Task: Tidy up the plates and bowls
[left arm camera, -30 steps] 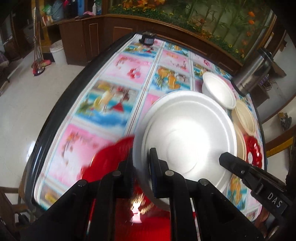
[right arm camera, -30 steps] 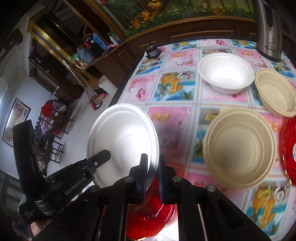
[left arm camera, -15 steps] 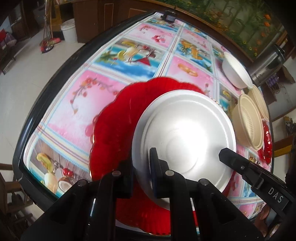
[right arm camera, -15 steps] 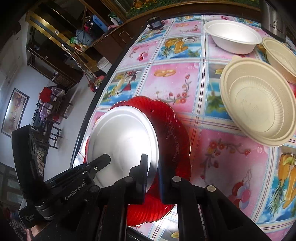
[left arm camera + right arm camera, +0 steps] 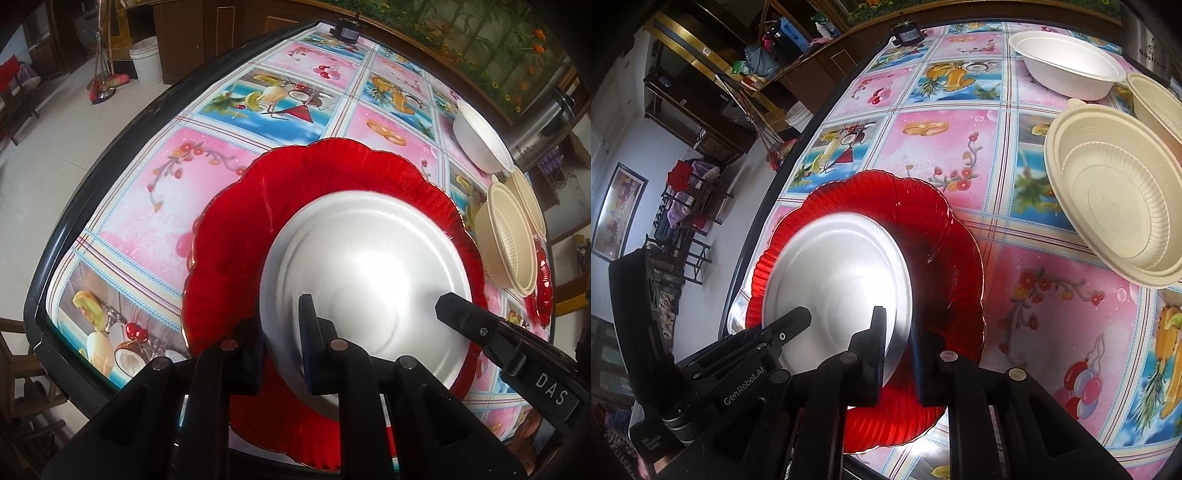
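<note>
Tablecloth [image 5: 177, 192] now bears the red plate [image 5: 295, 206] under the lowered white plate [image 5: 369, 266].

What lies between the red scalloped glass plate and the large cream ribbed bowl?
Only bare flowered tablecloth; the right wrist view shows the red scalloped glass plate and the large cream ribbed bowl apart.

Each wrist camera looks steeply down along its own hand-held gripper, close above the worktop [image 5: 155, 206]. Both views share the white plate [image 5: 369, 273] on the red plate [image 5: 945, 266], seen from opposite sides.
</note>
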A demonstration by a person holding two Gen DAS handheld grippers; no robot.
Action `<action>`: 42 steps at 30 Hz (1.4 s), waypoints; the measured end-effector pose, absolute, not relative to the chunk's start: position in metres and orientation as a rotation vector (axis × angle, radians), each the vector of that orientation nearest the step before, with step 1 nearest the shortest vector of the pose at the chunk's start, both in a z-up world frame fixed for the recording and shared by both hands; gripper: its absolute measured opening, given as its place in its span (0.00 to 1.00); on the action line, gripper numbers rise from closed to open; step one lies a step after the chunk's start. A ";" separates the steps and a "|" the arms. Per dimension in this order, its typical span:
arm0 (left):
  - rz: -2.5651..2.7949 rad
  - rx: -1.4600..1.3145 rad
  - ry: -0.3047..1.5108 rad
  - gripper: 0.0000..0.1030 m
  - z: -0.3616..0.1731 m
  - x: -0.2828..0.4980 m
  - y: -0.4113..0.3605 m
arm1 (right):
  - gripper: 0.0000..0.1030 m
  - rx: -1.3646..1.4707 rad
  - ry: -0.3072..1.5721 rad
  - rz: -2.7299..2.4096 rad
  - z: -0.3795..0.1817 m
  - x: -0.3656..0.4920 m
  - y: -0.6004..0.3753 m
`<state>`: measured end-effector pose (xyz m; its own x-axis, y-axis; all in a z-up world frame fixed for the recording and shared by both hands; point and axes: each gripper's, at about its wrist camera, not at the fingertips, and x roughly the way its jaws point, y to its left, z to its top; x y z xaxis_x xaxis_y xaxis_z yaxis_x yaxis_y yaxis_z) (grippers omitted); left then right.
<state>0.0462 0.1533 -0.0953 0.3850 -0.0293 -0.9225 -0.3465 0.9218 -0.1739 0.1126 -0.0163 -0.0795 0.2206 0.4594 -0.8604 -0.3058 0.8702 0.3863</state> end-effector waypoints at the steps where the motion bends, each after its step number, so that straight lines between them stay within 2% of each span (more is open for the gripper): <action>1: 0.203 -0.374 1.170 0.17 -0.096 0.046 0.154 | 0.14 0.148 1.245 0.533 -0.080 0.113 -0.016; 3: 0.193 -0.392 1.178 0.23 -0.095 0.045 0.155 | 0.15 0.144 1.247 0.538 -0.080 0.113 -0.015; 5: 0.205 -0.386 1.149 0.42 -0.088 0.042 0.156 | 0.22 0.145 1.247 0.542 -0.078 0.112 -0.014; 6: 0.201 -0.386 1.133 0.44 -0.084 0.040 0.157 | 0.37 0.153 1.244 0.545 -0.077 0.112 -0.014; 7: 0.204 -0.387 1.114 0.46 -0.078 0.037 0.157 | 0.45 0.162 1.239 0.546 -0.076 0.112 -0.015; 9: 0.221 -0.396 1.075 0.54 -0.066 0.030 0.161 | 0.45 0.175 1.221 0.550 -0.070 0.110 -0.017; 11: 0.242 -0.434 1.012 0.67 -0.052 0.020 0.169 | 0.48 0.203 1.203 0.566 -0.063 0.107 -0.021; 15: 0.265 -0.475 0.913 0.72 -0.028 0.011 0.175 | 0.58 0.245 1.135 0.588 -0.041 0.100 -0.038; 17: 0.254 -0.482 0.887 0.79 -0.018 0.016 0.168 | 0.64 0.277 1.105 0.603 -0.032 0.097 -0.050; 22: 0.117 -0.419 0.898 0.80 -0.007 0.049 0.122 | 0.76 0.360 0.995 0.554 -0.010 0.089 -0.103; 24: 0.069 -0.413 0.926 0.80 -0.010 0.063 0.102 | 0.77 0.403 0.969 0.510 -0.008 0.090 -0.133; 34: 0.026 -0.342 1.107 0.80 -0.047 0.151 0.012 | 0.79 0.643 1.027 0.300 -0.051 0.129 -0.239; 42: 0.072 -0.290 1.171 0.80 -0.071 0.183 -0.006 | 0.74 0.700 1.076 0.282 -0.078 0.170 -0.246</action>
